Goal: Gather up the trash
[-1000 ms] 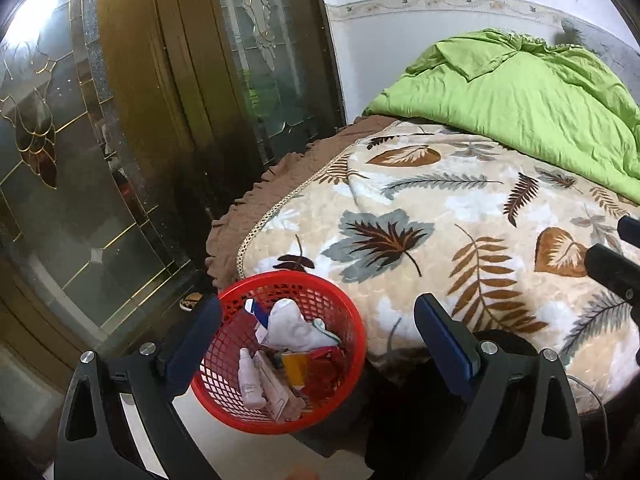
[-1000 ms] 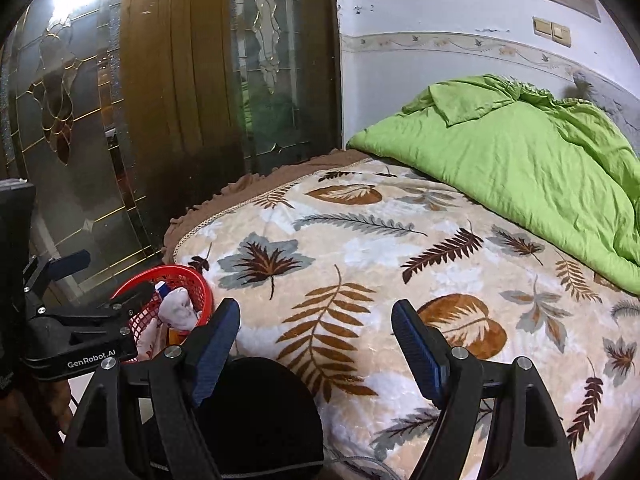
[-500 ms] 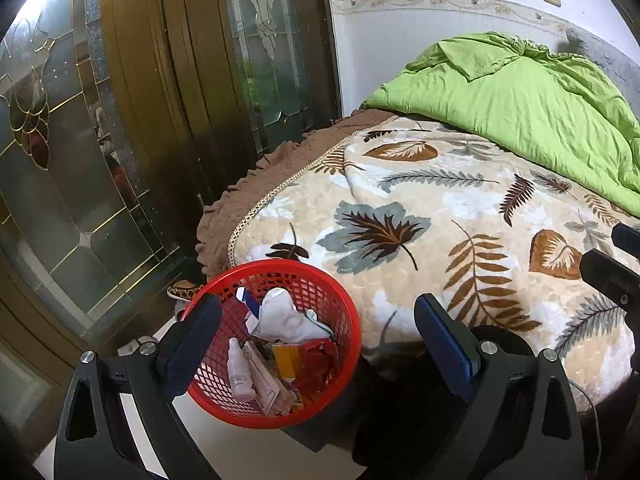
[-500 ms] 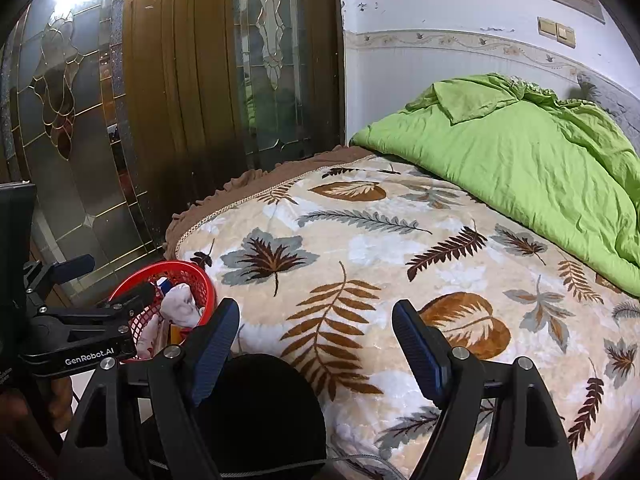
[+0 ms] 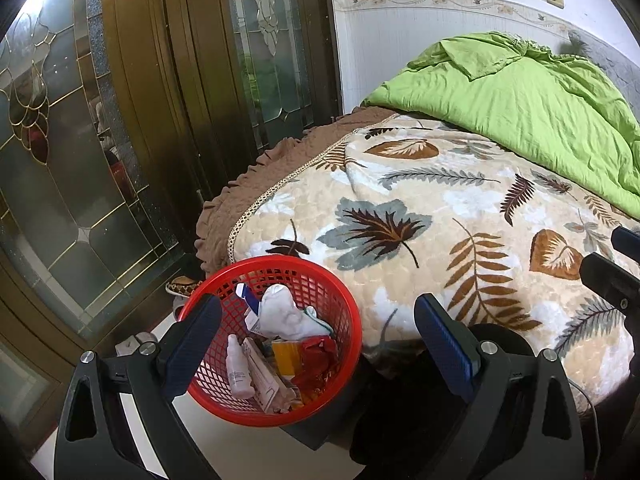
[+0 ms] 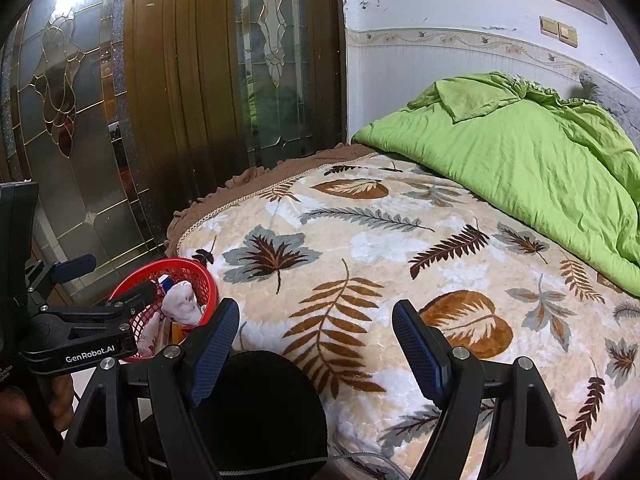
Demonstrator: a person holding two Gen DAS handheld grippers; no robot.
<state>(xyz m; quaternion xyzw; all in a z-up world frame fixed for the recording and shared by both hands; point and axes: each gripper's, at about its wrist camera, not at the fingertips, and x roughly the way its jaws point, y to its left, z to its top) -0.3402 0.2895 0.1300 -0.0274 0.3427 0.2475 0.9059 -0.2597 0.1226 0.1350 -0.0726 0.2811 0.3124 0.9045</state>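
1. Nearest, the left gripper (image 5: 316, 336) and right gripper (image 6: 316, 332) both gape wide, holding nothing.
2. Just beyond, the red basket (image 5: 348, 312) sits beside the bed (image 5: 420, 216), already holding collected trash (image 5: 288, 320).
3. Farther back, the green quilt (image 6: 520, 160) lies bunched, likely out of the way.

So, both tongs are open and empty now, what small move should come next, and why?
Probably sweep the right tongs slowly further along the bed to look for more trash. The red basket beside the bed already holds a tissue, a small bottle and wrappers, and no loose trash shows on the leaf blanket or the green quilt in either view.
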